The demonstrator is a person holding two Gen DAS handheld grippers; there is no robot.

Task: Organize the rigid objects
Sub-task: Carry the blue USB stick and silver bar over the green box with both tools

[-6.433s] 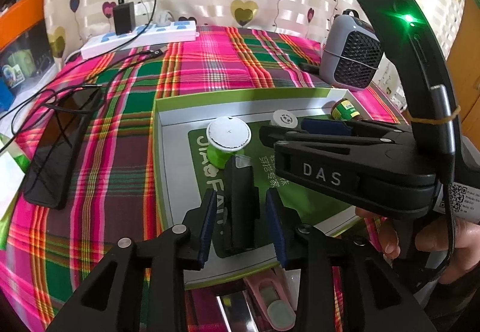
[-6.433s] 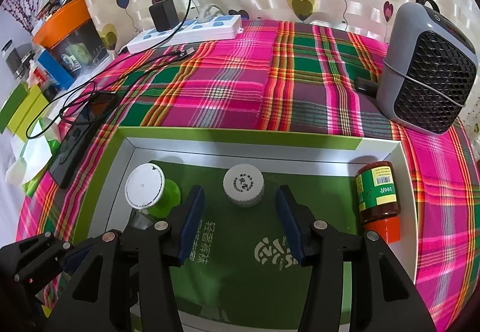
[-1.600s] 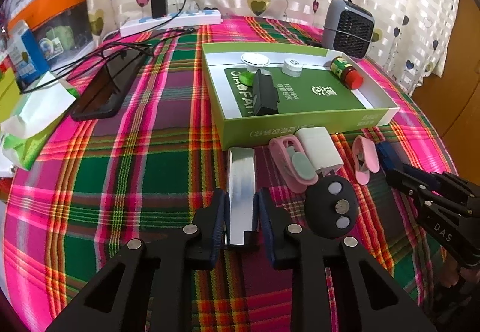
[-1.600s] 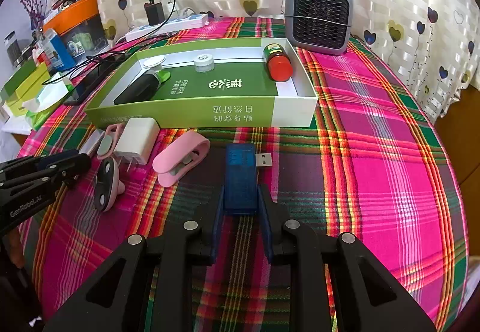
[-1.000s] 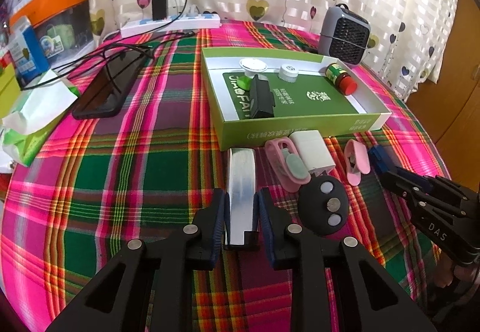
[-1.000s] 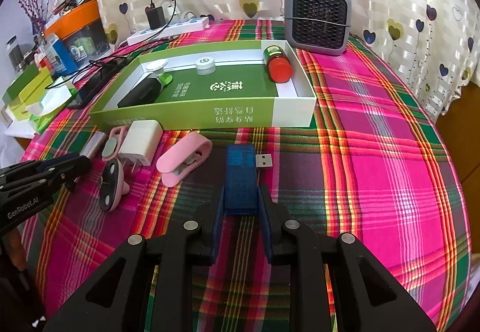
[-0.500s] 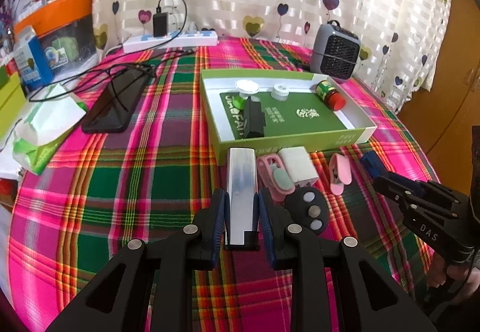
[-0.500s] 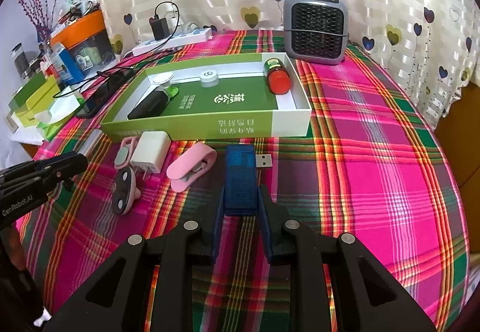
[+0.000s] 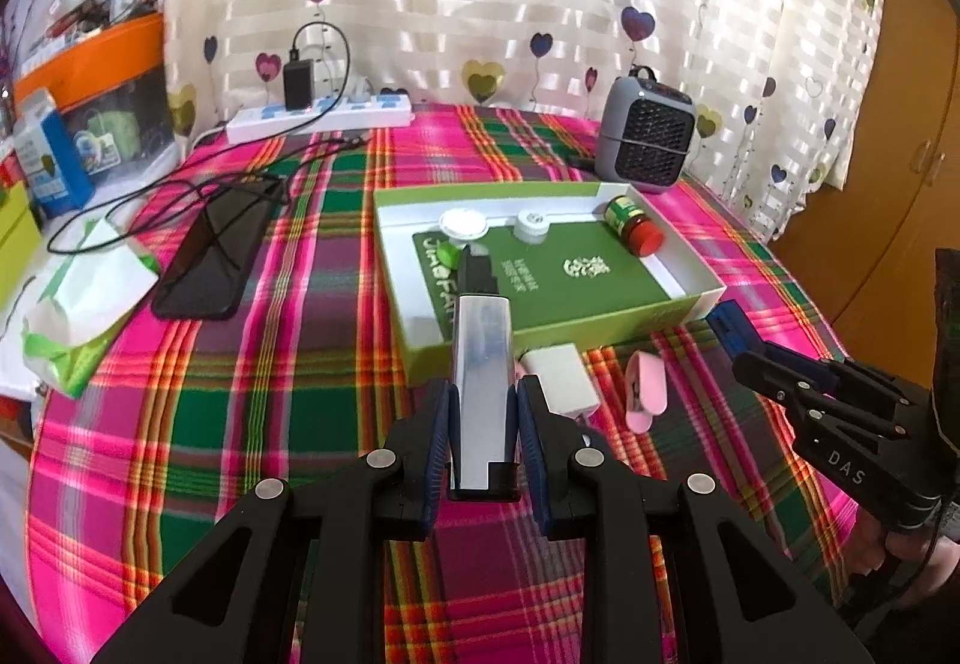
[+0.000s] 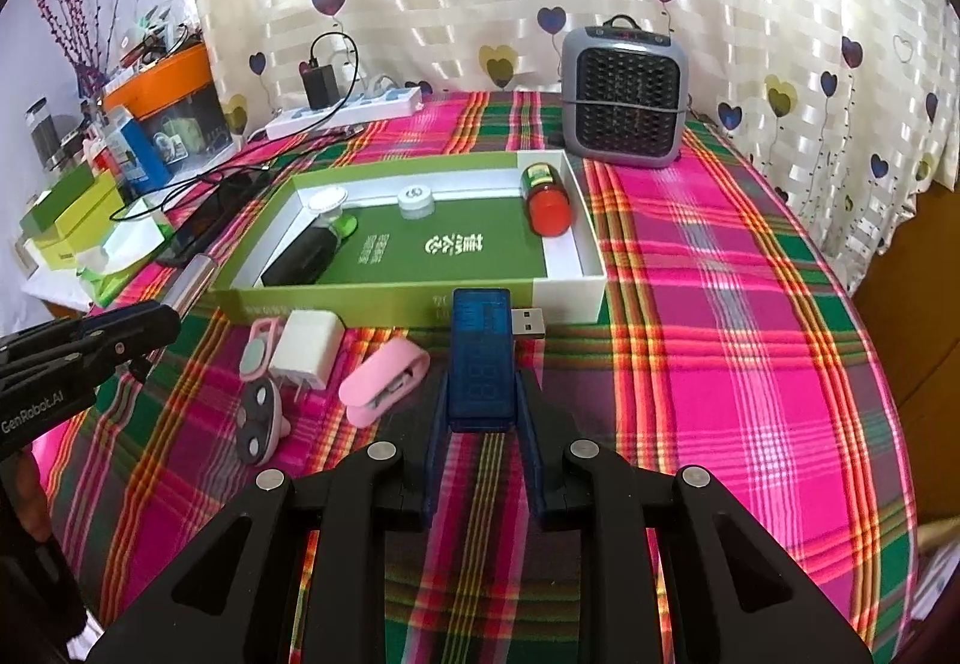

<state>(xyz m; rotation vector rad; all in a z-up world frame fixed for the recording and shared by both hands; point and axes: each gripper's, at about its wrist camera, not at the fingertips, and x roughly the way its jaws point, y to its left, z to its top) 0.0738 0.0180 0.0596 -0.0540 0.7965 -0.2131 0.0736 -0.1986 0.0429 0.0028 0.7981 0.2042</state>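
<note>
Left gripper (image 9: 483,424) pinches a silver bar (image 9: 482,376), held above the plaid counter (image 9: 270,394) just before the green tray (image 9: 540,328). Right gripper (image 10: 480,412) clamps a blue USB stick (image 10: 480,358) — connector pointing right, near the tray's front wall.

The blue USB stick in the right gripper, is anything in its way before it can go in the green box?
Only the box's near wall lies between the blue USB stick, gripped by the right gripper, and the green box's floor. The stick looks lifted already; it probably needs to clear that wall. The middle of the floor is bare.
</note>
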